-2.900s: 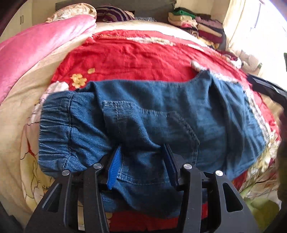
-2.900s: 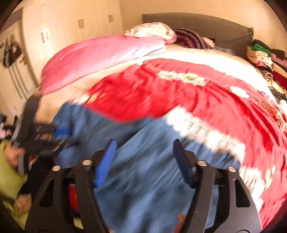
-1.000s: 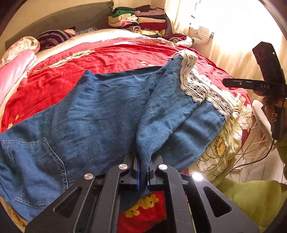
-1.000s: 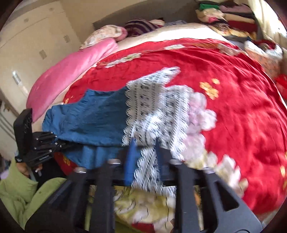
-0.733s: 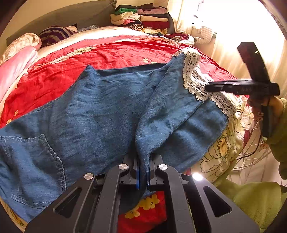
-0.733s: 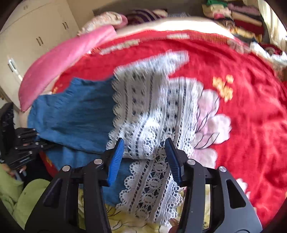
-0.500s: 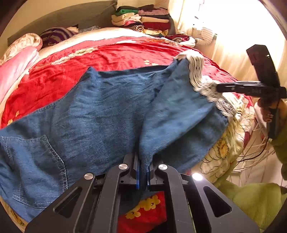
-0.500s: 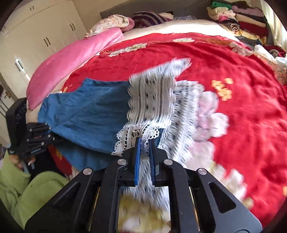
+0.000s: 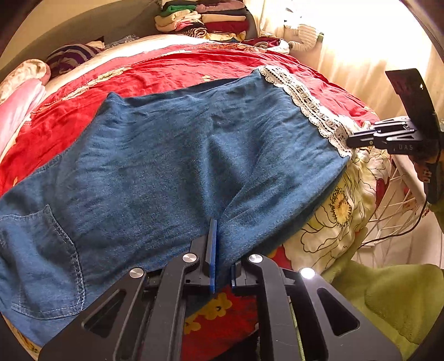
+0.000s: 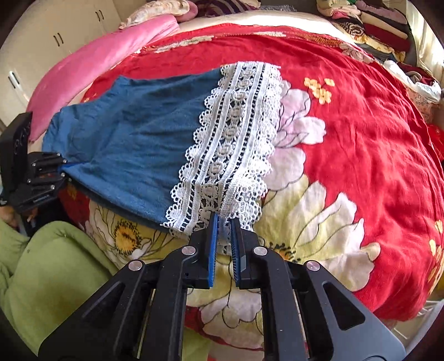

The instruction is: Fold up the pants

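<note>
Blue denim pants (image 9: 172, 161) with a white lace hem (image 9: 308, 108) lie across a red floral bedspread (image 9: 177, 69). My left gripper (image 9: 220, 250) is shut on the near edge of a pant leg. My right gripper (image 10: 223, 236) is shut on the lace hem (image 10: 233, 133) at the bed's near corner. Each gripper shows in the other's view, the right one (image 9: 358, 140) at the hem and the left one (image 10: 59, 166) at the leg edge. The leg is stretched flat between them.
A pink quilt (image 10: 91, 61) and pillows (image 9: 72, 55) lie at the head of the bed. Stacked folded clothes (image 9: 205, 16) sit at the far corner. A green sleeve (image 10: 47, 266) and a white wire rack (image 9: 396, 211) are by the bed's edge. White cupboards (image 10: 41, 36) stand behind.
The right gripper has closed on the lace hem and pulled it outward. The bunched pant leg is now spread flat and taut between the two grippers.
</note>
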{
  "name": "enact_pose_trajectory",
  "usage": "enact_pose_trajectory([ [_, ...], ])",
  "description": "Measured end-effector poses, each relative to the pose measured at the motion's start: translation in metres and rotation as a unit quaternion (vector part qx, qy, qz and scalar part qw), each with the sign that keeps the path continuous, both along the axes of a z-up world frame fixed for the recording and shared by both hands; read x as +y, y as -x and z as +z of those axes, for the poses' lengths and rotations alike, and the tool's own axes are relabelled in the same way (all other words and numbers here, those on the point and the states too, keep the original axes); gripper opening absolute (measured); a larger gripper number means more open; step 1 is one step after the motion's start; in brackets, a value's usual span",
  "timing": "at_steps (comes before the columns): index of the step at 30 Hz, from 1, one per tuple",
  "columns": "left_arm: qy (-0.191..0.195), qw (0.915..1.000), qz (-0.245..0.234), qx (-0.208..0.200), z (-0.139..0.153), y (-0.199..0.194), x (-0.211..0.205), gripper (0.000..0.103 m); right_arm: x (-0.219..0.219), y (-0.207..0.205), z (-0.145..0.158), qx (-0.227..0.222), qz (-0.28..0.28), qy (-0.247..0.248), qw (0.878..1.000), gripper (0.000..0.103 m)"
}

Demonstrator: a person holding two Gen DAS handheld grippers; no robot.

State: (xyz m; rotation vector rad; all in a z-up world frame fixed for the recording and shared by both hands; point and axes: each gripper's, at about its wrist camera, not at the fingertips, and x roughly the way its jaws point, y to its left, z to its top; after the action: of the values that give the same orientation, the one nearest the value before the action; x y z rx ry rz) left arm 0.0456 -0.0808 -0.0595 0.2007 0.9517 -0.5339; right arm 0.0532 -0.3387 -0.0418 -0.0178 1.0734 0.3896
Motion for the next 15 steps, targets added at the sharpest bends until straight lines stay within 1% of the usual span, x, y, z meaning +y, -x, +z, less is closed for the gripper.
enact_pose_trajectory([
  [5, 0.008, 0.9999, -0.008, 0.001, 0.001, 0.002, 0.0, 0.024, -0.008, 0.004, 0.002, 0.003, -0.004, 0.002, 1.0, 0.005],
  [7, 0.009, 0.9999, -0.007, 0.0, 0.001, 0.003, 0.0, 0.04, -0.009, 0.004, -0.002, 0.009, 0.0, -0.007, 1.0, 0.007],
  [8, 0.007, 1.0, -0.007, 0.0, 0.002, 0.004, 0.001, 0.044, -0.011, 0.004, -0.001, 0.012, -0.003, -0.017, 1.0, 0.008],
  [9, 0.002, 1.0, -0.005, -0.002, 0.004, 0.007, 0.004, 0.047, -0.015, 0.004, 0.002, 0.015, -0.008, -0.029, 0.999, 0.01],
  [10, 0.002, 1.0, -0.005, -0.004, 0.007, 0.009, 0.006, 0.049, -0.019, 0.002, 0.007, 0.013, -0.012, -0.035, 0.999, 0.017],
  [11, 0.005, 0.9999, -0.003, -0.008, 0.012, 0.012, 0.011, 0.051, -0.026, 0.001, 0.015, 0.001, -0.021, -0.038, 0.999, 0.023],
  [12, 0.011, 0.9998, -0.001, -0.015, 0.018, 0.015, 0.016, 0.055, -0.032, -0.001, 0.024, -0.016, -0.031, -0.037, 0.999, 0.024],
  [13, 0.016, 0.9997, 0.002, -0.021, 0.023, 0.017, 0.021, 0.055, -0.036, -0.004, 0.031, -0.03, -0.038, -0.04, 0.998, 0.027],
  [15, 0.03, 0.9986, 0.023, -0.037, 0.036, 0.016, 0.036, 0.055, -0.045, -0.013, 0.043, -0.055, -0.057, -0.055, 0.995, 0.033],
])
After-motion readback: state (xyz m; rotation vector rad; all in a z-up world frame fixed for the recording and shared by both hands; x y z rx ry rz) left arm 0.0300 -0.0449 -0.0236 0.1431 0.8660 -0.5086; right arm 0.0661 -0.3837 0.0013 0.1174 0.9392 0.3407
